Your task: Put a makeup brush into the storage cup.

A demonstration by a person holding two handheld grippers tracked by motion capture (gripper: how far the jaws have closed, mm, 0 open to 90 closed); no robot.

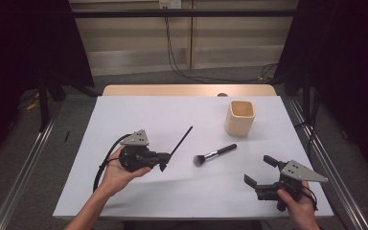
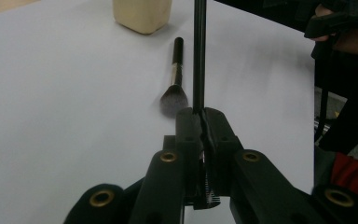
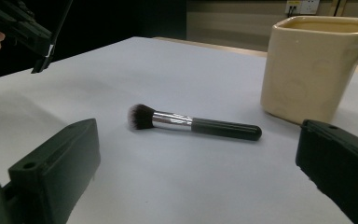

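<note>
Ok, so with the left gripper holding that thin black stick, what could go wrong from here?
1. The left gripper pinches the thin black stick near one end, so it may pivot or slip.
2. Swung low, its long free end could knock the black-handled makeup brush.
3. The cream square ceramic cup might tip if struck.

We hold our left gripper (image 1: 163,165) level, its jaws clamped tight together, palm cupped beneath its body. Well apart from it, our right gripper (image 1: 258,170) rests low, jaws spread wide.

Thin black stick (image 2: 199,51) cut off by top edge
</note>
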